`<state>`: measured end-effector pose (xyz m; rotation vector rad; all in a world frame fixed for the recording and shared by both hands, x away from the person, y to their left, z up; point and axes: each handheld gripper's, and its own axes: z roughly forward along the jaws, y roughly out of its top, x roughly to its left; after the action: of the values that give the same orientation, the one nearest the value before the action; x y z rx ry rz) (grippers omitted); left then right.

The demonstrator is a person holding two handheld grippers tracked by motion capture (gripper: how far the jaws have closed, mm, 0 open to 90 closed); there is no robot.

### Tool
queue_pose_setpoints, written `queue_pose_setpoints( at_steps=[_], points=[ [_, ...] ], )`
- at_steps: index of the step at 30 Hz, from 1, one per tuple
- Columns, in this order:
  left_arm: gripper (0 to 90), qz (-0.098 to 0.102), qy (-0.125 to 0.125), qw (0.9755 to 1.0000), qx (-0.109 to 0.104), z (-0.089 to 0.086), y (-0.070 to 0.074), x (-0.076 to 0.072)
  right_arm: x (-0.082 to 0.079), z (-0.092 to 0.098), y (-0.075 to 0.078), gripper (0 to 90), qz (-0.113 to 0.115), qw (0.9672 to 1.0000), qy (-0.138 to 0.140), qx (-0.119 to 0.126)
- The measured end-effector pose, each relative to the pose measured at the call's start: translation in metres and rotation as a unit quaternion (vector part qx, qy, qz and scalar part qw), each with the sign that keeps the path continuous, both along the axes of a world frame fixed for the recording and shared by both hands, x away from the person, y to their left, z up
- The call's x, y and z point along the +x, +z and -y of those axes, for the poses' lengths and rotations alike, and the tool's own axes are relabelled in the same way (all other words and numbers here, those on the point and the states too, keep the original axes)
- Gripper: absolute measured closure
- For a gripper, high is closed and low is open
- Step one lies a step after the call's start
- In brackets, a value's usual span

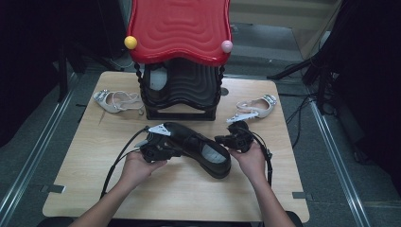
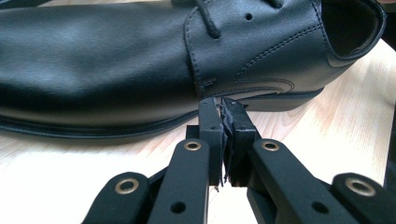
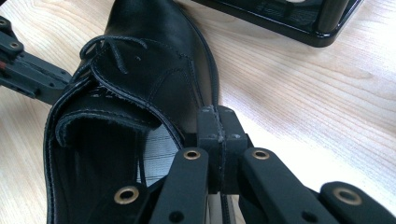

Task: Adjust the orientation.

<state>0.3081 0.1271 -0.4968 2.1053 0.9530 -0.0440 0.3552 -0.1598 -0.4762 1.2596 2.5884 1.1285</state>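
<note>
A black leather lace-up shoe lies on its sole in the middle of the wooden table, toe to the left rear, heel to the right front. My left gripper sits against the shoe's left side; its jaws are shut with frayed pads together, tips at the sole edge of the shoe. My left gripper holds nothing that I can see. My right gripper is at the heel end, jaws shut, right beside the collar of the shoe. My right gripper has its pads pressed together.
A black shoe rack with a red wavy top stands at the table's back centre, its base close behind the shoe. One white sandal lies left of the rack, another right of it. Bare wood lies in front.
</note>
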Motion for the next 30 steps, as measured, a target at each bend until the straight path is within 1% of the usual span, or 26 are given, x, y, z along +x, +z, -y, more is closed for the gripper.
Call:
queue_pose_setpoints(
  at_steps=[3,6,12,15,18,20,26,30],
  points=[
    [88.0,0.000,-0.005,1.0000,0.004,0.004,-0.001,0.000,-0.003,-0.001,0.000,90.0,-0.003,1.0000,-0.002,0.000],
    [88.0,0.001,-0.008,1.0000,0.003,0.007,-0.003,0.000,-0.007,-0.002,0.000,90.0,-0.001,1.0000,0.002,-0.004],
    [87.9,-0.004,-0.011,0.9999,-0.001,0.005,-0.003,0.002,-0.013,-0.003,-0.001,90.0,0.002,1.0000,0.000,-0.001],
    [88.0,-0.007,-0.013,0.9999,0.000,0.004,-0.002,0.004,-0.019,-0.004,0.000,90.0,-0.001,1.0000,-0.001,-0.004],
    [87.9,-0.012,-0.013,0.9998,-0.005,0.003,-0.003,0.005,-0.024,-0.005,0.000,90.0,0.002,1.0000,0.001,-0.007],
    [87.9,-0.011,-0.012,0.9999,-0.004,0.002,-0.003,0.007,-0.028,-0.005,0.000,90.0,0.000,1.0000,0.000,-0.004],
    [87.6,-0.013,-0.015,0.9998,-0.007,0.005,-0.003,0.012,-0.036,-0.003,-0.001,90.0,-0.012,0.9997,-0.021,0.004],
    [87.6,-0.013,-0.016,0.9998,-0.008,0.007,-0.003,0.016,-0.042,-0.002,-0.001,90.0,-0.019,0.9994,-0.028,0.006]
  ],
)
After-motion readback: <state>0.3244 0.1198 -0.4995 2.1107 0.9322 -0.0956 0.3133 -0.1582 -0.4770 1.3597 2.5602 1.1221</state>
